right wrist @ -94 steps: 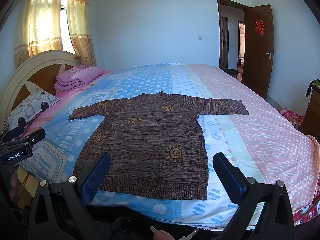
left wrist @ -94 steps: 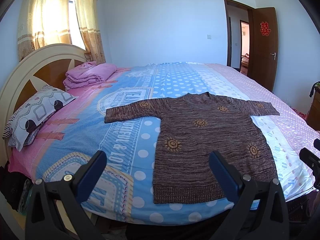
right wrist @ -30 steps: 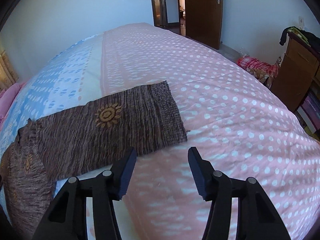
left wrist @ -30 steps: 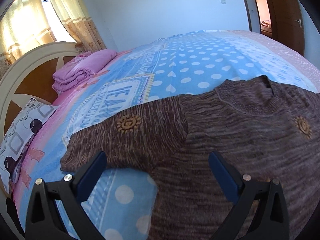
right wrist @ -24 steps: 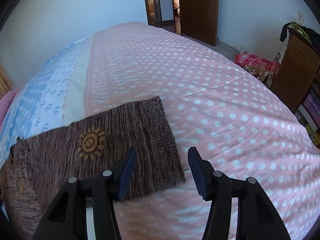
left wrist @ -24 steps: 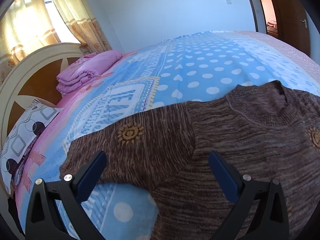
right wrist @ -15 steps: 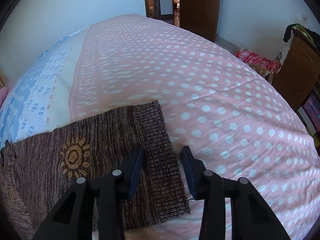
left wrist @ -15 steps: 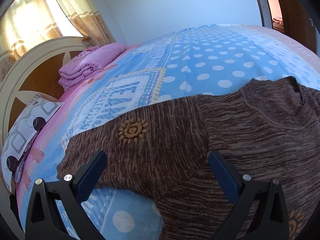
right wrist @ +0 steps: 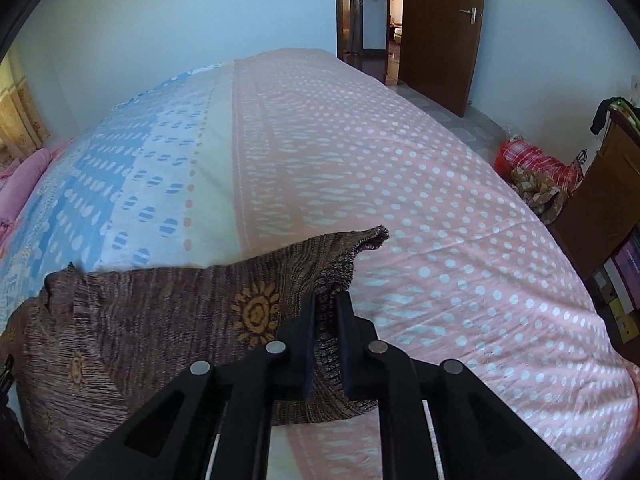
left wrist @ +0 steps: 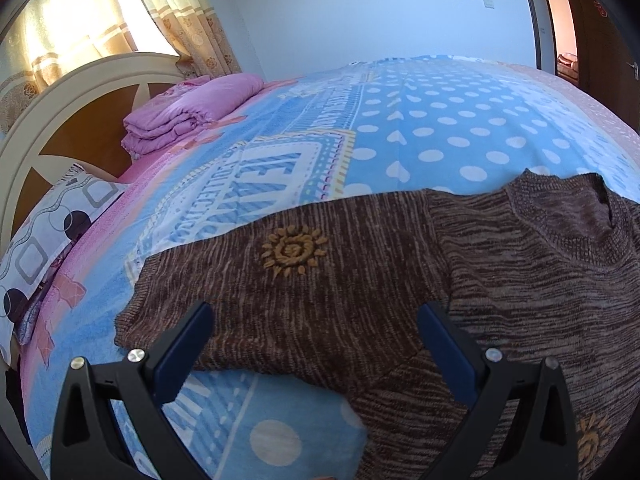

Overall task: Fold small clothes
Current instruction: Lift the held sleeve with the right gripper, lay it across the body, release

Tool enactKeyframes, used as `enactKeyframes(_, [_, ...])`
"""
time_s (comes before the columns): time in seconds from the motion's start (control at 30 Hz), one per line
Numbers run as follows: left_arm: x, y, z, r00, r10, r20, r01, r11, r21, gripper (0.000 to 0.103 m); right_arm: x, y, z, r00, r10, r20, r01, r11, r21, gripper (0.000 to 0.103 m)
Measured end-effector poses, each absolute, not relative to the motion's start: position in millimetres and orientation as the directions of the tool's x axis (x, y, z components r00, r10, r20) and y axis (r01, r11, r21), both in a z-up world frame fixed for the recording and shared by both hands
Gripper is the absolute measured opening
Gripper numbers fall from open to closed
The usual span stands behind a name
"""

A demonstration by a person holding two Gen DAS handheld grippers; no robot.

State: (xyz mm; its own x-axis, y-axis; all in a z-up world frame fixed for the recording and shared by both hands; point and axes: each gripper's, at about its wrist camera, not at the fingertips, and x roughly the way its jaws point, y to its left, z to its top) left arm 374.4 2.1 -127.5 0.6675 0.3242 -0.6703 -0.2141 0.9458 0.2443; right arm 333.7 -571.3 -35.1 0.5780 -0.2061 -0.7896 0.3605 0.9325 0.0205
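My right hand-held gripper (right wrist: pixel 325 312) has just been closing and is now clenched on the cuff of the brown sweater's sleeve (right wrist: pixel 336 268), low in the centre of the right wrist view; the knit is bunched between the jaws and the cuff's far corner stands lifted off the bed (right wrist: pixel 440 200), curling toward the middle of the frame. The rest of that sleeve, with its orange sun motif (right wrist: pixel 256 312), runs to the lower left of the frame. My left hand-held gripper (left wrist: pixel 316 324) is released, its jaws spread wide at the bottom of the left wrist view over the other sleeve (left wrist: pixel 280 280), which lies flat on the blue dotted part of the bed cover, with the sweater's neckline at the right edge. A folded pink blanket (left wrist: pixel 192 108) sits at the upper left by the headboard (left wrist: pixel 80 92), a patterned pillow (left wrist: pixel 44 236) at the left edge
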Motion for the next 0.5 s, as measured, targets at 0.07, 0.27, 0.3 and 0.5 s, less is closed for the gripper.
enactKeyframes(0.07, [373, 6, -128, 0.669, 0.314, -0.674, -0.216, 0.949, 0.228, 0.103, 333, -554, -16, 0.607, -0.201, -0.769, 0.336, 0.942, 0.019, 0.009])
enactKeyframes(0.27, [366, 10, -130, 0.682, 0.276, -0.678, -0.205, 0.961, 0.185, 0.103, 333, -494, 31, 0.664, -0.170, -0.729, 0.248, 0.969, 0.001, 0.009])
enactKeyframes(0.3, [365, 10, -131, 0.684, 0.269, -0.678, -0.201, 0.963, 0.179, 0.103, 333, -484, 37, 0.667, -0.166, -0.726, 0.236, 0.972, -0.006, 0.009])
enactKeyframes(0.5, [362, 16, -131, 0.697, 0.223, -0.682, -0.192, 0.974, 0.122, 0.103, 340, -413, 57, 0.678, -0.117, -0.726, 0.140, 0.990, -0.029, 0.009])
